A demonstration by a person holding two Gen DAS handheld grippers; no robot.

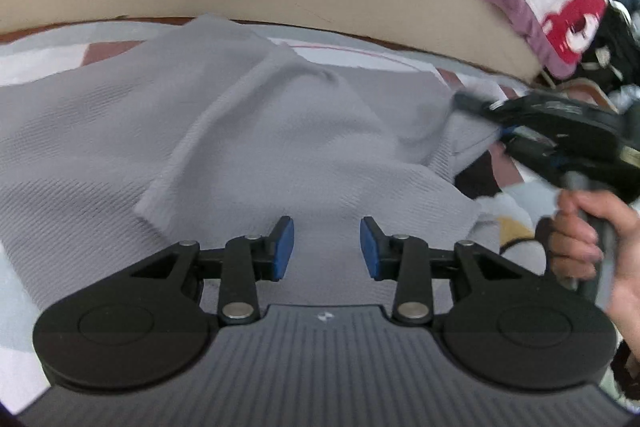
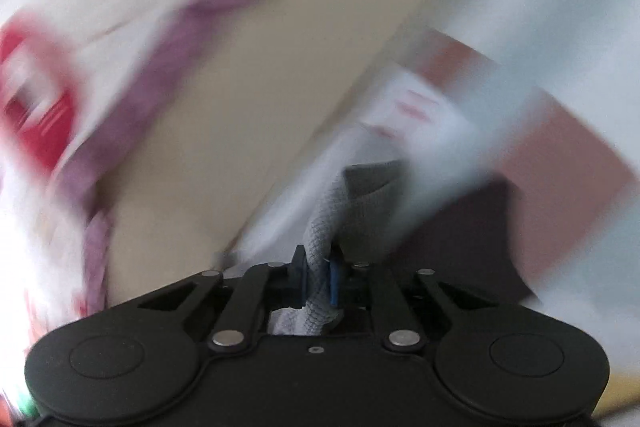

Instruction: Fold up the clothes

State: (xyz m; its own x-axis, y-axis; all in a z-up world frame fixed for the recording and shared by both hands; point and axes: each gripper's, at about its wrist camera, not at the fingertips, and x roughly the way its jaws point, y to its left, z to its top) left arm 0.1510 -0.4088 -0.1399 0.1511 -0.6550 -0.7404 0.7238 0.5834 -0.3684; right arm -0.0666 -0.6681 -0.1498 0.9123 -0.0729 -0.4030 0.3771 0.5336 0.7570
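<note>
Grey cloth (image 1: pixel 248 131) lay on the bed, its edge pinched thin in the right claw (image 2: pixel 318 285) while the left claw (image 1: pixel 327 249) hung spread above it, so a tug could slip that hold

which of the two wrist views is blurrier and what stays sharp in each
The right wrist view is far blurrier: the patterned bedding and beige surface smear into streaks, while the right gripper and the grey fabric pinched in it stay crisp. The left wrist view is mostly sharp on the grey garment and the open left gripper; only its edges blur, with fisheye bending.
</note>
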